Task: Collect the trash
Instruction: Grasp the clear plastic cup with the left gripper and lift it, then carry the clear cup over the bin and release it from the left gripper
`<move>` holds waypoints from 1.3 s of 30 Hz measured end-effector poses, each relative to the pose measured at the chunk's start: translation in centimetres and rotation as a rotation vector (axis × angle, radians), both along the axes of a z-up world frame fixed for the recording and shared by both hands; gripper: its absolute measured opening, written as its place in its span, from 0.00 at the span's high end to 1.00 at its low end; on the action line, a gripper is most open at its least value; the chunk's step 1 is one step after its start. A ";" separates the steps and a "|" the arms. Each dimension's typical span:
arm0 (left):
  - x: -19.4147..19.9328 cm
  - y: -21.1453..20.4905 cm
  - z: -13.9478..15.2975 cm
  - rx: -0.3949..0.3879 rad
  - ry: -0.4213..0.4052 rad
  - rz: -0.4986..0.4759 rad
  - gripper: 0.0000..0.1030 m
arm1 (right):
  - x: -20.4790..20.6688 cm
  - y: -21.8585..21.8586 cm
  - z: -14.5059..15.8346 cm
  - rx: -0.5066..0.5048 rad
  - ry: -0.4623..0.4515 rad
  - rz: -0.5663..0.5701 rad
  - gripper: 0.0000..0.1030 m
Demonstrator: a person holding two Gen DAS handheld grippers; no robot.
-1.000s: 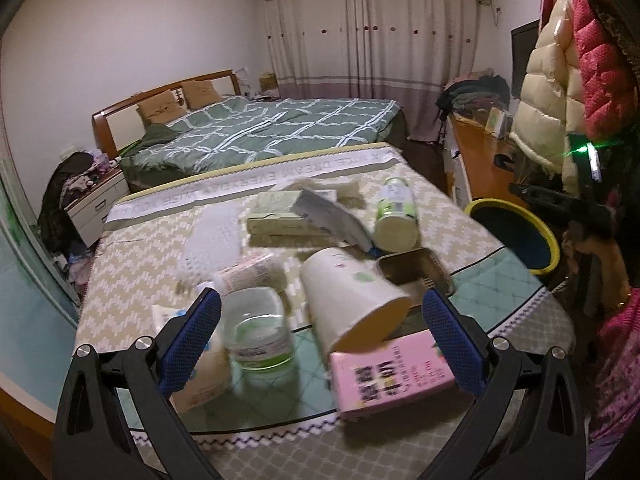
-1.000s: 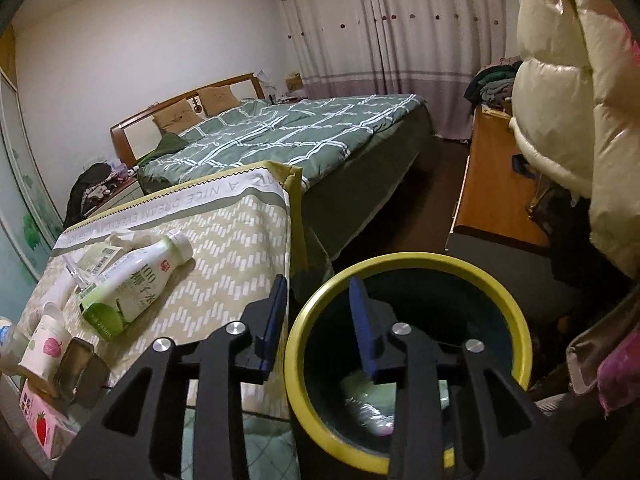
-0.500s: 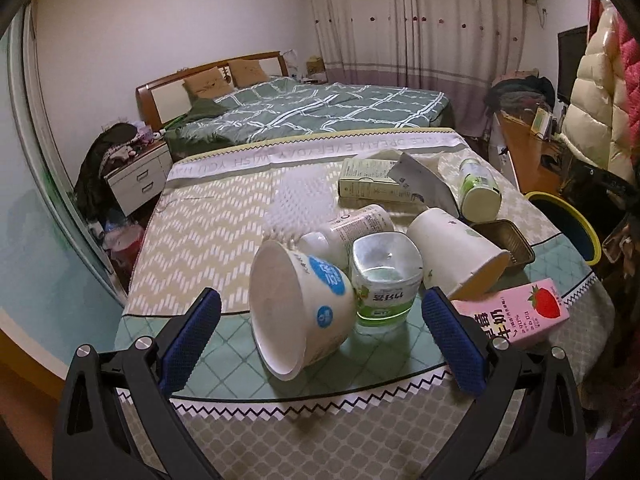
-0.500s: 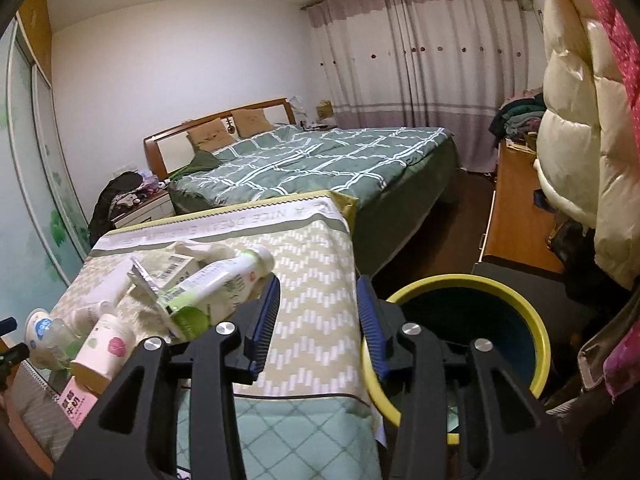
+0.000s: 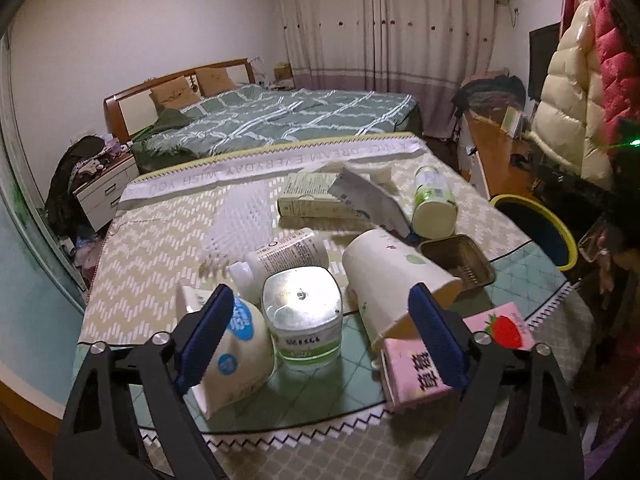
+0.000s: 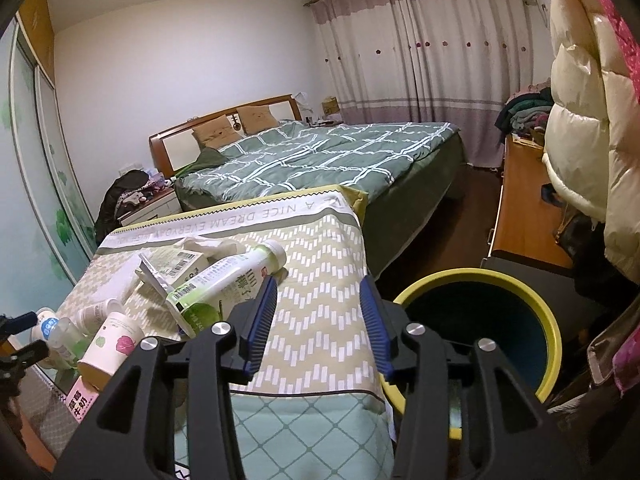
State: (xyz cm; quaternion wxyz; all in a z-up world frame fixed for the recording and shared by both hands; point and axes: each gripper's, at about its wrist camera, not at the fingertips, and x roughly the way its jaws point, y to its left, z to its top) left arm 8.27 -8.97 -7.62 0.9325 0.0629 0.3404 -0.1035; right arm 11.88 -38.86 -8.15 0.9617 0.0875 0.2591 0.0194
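1. Clear plastic, foil-lidded: the tub (image 5: 303, 320) sits at the near edge of the table (image 5: 160, 264), right between the fingers of my left gripper (image 5: 320, 334), which stand wide apart and touch nothing.
2. I judge the tub light and thin-walled, likely to buckle under a hard squeeze. I would take it low on the side walls, under the lid rim, and close gently.
3. The white bowl (image 5: 230, 354) lies tipped on its side just to the left, touching or nearly touching the tub. Its wall looks soft and smooth, so the rim is the better hold.
4. The paper cup (image 5: 394, 280) lies on its side to the right, mouth toward me. It should be very light and crush easily; a grip across the body near the base is safest.
5. The pink carton (image 5: 448, 354) lies flat at the table edge, stiff on its faces and easy to pinch across the narrow sides.
6. The green bottle (image 6: 224, 280) lies farther back and may roll, being round and slick.
7. My right gripper (image 6: 316, 324) is partly apart and empty, over the table beside the yellow-rimmed bin (image 6: 548, 320), which stands on the floor to the right.
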 end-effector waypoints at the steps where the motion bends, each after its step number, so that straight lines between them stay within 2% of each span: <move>1: 0.5 -0.1 -0.4 0.005 0.015 0.005 0.19 | 0.0 -0.1 -0.1 0.003 0.002 -0.001 0.59; 6: 2.2 -0.4 -1.8 0.014 0.050 0.014 0.28 | 0.2 -0.5 -0.5 0.017 0.011 -0.004 0.59; 9: 2.9 -0.4 -2.8 0.018 0.077 0.016 0.37 | 0.2 -0.7 -0.8 0.024 0.014 -0.005 0.59; 12: 3.6 -0.2 -3.6 0.023 0.087 0.026 0.52 | 0.2 -0.7 -0.8 0.027 0.015 -0.004 0.59; 19: 3.6 -0.3 -2.6 -0.002 0.069 0.000 0.52 | 0.0 -0.7 -0.7 0.036 0.007 -0.005 0.59; 25: 3.3 -1.2 0.5 -0.003 -0.001 -0.020 0.52 | -1.5 -1.0 -0.2 0.030 -0.014 -0.029 0.59; 29: 3.3 -2.9 2.6 -0.010 -0.040 -0.059 0.52 | -3.1 -2.1 0.3 -0.005 -0.029 -0.087 0.59; 34: 3.9 -7.8 4.9 -0.040 -0.070 -0.174 0.52 | -5.0 -4.1 0.3 -0.033 -0.033 -0.167 0.59; 39: 4.9 -14.9 5.3 -0.057 -0.045 -0.322 0.52 | -6.8 -7.2 -0.4 -0.020 -0.014 -0.246 0.59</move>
